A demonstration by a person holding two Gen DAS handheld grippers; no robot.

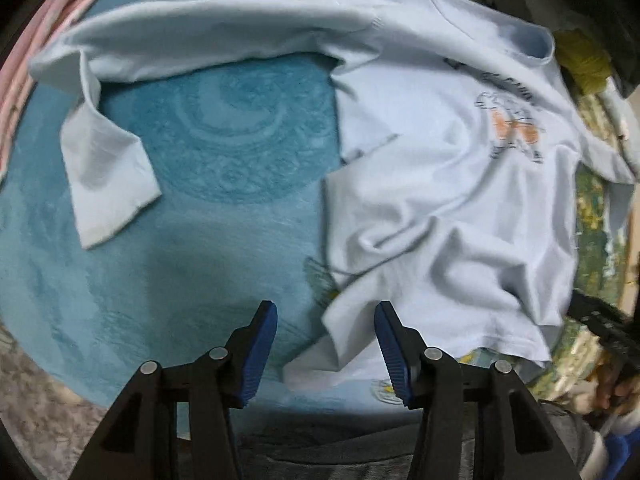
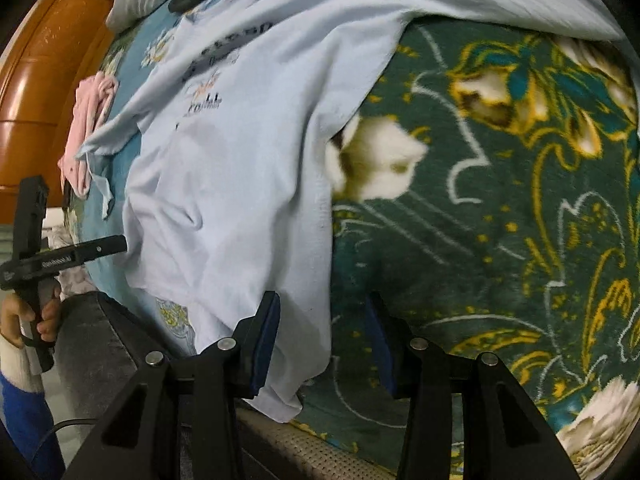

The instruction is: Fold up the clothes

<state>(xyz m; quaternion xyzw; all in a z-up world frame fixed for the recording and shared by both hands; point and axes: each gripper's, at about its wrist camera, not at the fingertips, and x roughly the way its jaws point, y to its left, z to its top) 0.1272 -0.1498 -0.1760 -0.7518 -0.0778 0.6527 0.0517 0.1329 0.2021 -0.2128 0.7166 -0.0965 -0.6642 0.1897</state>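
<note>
A pale blue long-sleeved cotton shirt with a small orange and black chest print is seen spread, rumpled, over a teal blanket with an embossed circular pattern on a bed. One long sleeve is stretched across the blanket towards the left of the left wrist view and is bent downward at the cuff end. The shirt's hem is bunched at the near edge of the bed.

The left gripper, with black arms and blue ribbed pads, is held just above the hem corner; its jaws are spread wide and nothing is pinched between them. The right gripper is likewise spread apart, and the side edge of the shirt is draped down between its fingers without being clamped.

In the right wrist view, a dark green fleece blanket with gold and white flowers is seen beside the shirt. A crumpled pink garment is lying near the far sleeve, close to a polished orange-brown wooden bed board. A hand is seen grasping the left gripper's black handle.
</note>
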